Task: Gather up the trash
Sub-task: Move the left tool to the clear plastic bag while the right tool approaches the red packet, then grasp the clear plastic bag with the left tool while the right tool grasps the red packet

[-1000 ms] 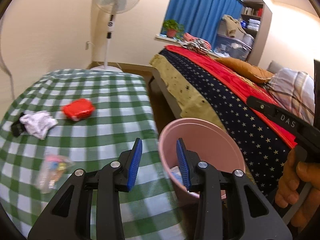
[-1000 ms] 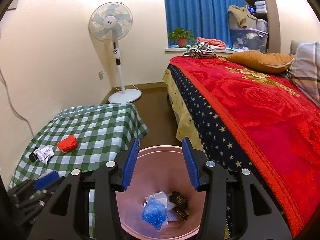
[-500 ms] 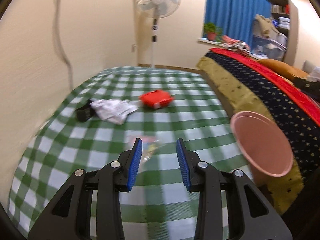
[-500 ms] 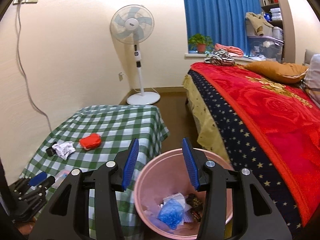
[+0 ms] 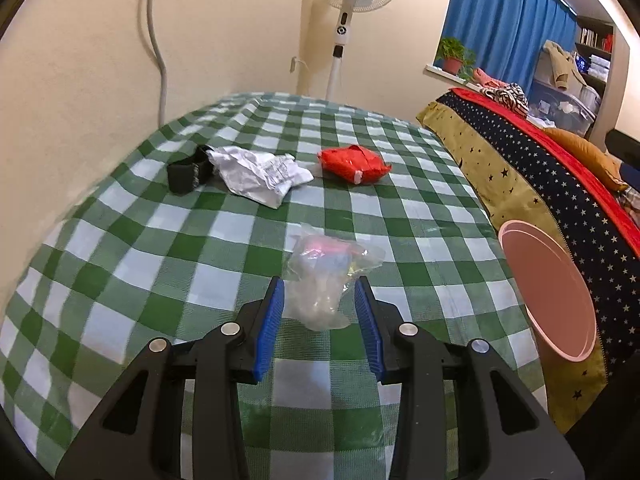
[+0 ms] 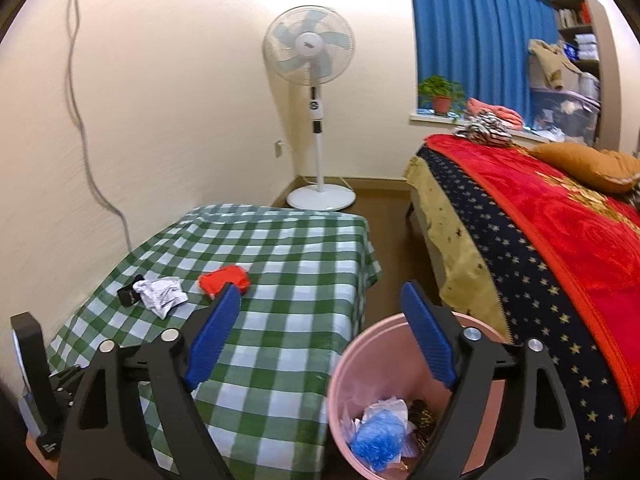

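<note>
On the green-checked table (image 5: 160, 260) lie a clear plastic bag (image 5: 324, 276), a crumpled white paper (image 5: 256, 172), a red packet (image 5: 354, 164) and a small black item (image 5: 186, 172). My left gripper (image 5: 319, 292) hangs low over the table, open, with the near end of the clear bag between its blue pads, which do not press on it. My right gripper (image 6: 320, 290) hovers over the table's edge and the pink bin (image 6: 348, 360); its jaws are opening wide with nothing between them. Inside the bin lie a blue wad (image 6: 376, 436) and other scraps.
The bin (image 5: 548, 292) stands in the narrow gap between the table (image 6: 296, 248) and a bed (image 6: 540, 240) with a red blanket. A standing fan (image 6: 310, 46) is in the far corner. A grey cable (image 5: 154, 32) runs down the wall on the left.
My left gripper swung from the bin across to the table and sank until the clear bag lay between its pads. The right gripper's jaws spread wide and it drifted toward the table.
</note>
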{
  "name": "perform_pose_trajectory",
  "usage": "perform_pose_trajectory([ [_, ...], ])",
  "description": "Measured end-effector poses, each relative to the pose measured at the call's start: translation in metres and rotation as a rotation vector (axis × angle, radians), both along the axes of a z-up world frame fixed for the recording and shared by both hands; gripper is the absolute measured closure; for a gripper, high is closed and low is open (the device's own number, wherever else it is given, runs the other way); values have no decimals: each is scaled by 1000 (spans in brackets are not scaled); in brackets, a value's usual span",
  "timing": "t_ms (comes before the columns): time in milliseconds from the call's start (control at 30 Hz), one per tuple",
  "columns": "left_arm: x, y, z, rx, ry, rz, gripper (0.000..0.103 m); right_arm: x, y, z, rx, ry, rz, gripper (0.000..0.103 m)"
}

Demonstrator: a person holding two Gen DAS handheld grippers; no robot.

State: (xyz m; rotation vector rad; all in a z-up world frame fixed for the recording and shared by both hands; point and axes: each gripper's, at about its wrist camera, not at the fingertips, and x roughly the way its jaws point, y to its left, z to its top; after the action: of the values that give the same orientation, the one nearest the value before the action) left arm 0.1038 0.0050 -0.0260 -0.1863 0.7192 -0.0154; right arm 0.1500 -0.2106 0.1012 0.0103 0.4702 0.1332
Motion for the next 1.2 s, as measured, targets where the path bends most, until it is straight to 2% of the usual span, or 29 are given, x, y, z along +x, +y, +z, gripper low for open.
perform_pose_trajectory([
  [33,3,-1,-2,-4,8,-5,67,2,4,-1,-1,2,11,17],
  [100,7,-1,-3,-12,16,-8,82,8,11,-4,-2,12,34,16],
  [200,12,4,-3,-24,10,18,86,17,20,-10,4,26,55,15],
  [600,27,30,6,30,-33,170,87,82,76,-54,17,115,145,13],
  [800,28,53,4,15,-34,268,87,116,107,-71,-8,149,210,9],
  [967,31,60,2,-6,-24,295,87,145,126,-85,-54,169,222,7],
  [1200,33,59,0,-16,-8,293,87,186,142,-114,-81,283,246,5],
])
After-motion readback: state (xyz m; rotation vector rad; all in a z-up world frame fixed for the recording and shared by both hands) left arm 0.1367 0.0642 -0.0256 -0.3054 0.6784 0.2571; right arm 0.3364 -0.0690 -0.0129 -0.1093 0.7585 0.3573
